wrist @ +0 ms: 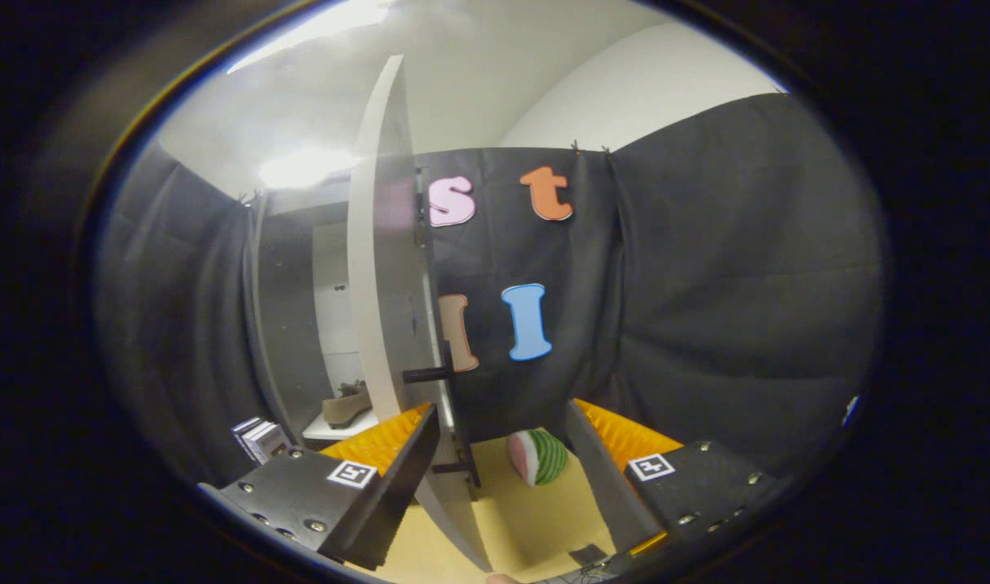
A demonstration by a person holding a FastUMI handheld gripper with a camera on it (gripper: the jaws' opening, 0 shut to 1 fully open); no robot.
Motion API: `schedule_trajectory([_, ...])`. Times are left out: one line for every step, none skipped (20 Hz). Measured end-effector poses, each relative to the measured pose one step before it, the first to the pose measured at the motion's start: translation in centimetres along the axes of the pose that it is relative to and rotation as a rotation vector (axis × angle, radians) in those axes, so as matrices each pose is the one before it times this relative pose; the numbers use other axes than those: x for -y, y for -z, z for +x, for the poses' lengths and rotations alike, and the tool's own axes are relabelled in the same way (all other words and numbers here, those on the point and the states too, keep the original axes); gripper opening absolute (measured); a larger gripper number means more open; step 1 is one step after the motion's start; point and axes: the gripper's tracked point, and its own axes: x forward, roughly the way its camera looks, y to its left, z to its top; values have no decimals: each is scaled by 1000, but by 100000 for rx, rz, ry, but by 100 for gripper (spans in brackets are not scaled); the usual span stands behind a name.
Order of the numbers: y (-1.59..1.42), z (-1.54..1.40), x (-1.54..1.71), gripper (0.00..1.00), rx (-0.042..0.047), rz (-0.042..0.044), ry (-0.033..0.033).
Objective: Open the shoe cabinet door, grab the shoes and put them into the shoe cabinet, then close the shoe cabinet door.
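The white cabinet door [385, 268] stands open, edge-on to me, running up from between my fingers. Two dark handles [428, 374] stick out of its right face, one above the other. To the left of the door the cabinet's inside [333, 292] shows, and a tan shoe [346, 405] lies on its white shelf [333, 427]. My gripper [507, 474] is open, its left finger against or just beside the door's lower edge, the right finger apart from it. Nothing is held.
A watermelon-slice toy [537, 457] lies on the yellow floor [535, 519] just ahead, between the fingers. Small striped boxes [260, 438] sit left of the cabinet shelf. Black cloth walls close in on the left, ahead and right.
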Motion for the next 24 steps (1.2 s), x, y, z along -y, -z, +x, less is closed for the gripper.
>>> schedule_trajectory([170,-4,-1124,97,-201,408,-2718])
schedule_trajectory([168,-104,-1241,97,-313,689,-2772])
schedule_trajectory([332,139,-1278,97,-497,881,-2872])
schedule_trajectory([307,179,-1430,97,-582,911,-2963])
schedule_trajectory([396,367,-1239,97,-724,896,-2987])
schedule_trajectory([301,291,-1360,97,-728,933,-3060])
schedule_trajectory([298,635,-1285,97,-927,917,-3094])
schedule_trajectory([352,664,-1251,97,-990,1000,-3015])
schedule_trajectory([552,658,-1245,97,-1429,727,-2742])
schedule_trajectory([524,789,-984,97,-1859,207,-2026])
schedule_trajectory([505,659,-752,97,-1814,-54,-1766])
schedule_trajectory([435,733,-1011,97,-1273,-71,-2005])
schedule_trajectory([349,644,-1073,97,-864,94,-2125])
schedule_trajectory([262,811,-1049,97,-849,185,-2019])
schedule_trajectory([280,829,-667,97,-828,234,-1872])
schedule_trajectory([194,740,-828,97,-835,159,-1652])
schedule_trajectory([253,778,-735,97,-698,174,-1298])
schedule_trajectory([101,671,-552,97,-548,110,-1069])
schedule_trajectory([132,714,-399,97,-330,159,-677])
schedule_trajectory([25,833,-495,97,163,443,-933])
schedule_trajectory([96,764,-183,97,-231,353,-1368])
schedule_trajectory([167,707,-330,99,-654,57,-1205])
schedule_trajectory([-72,746,-475,100,152,61,-758])
schedule_trajectory([-59,749,-448,100,-215,-134,-566])
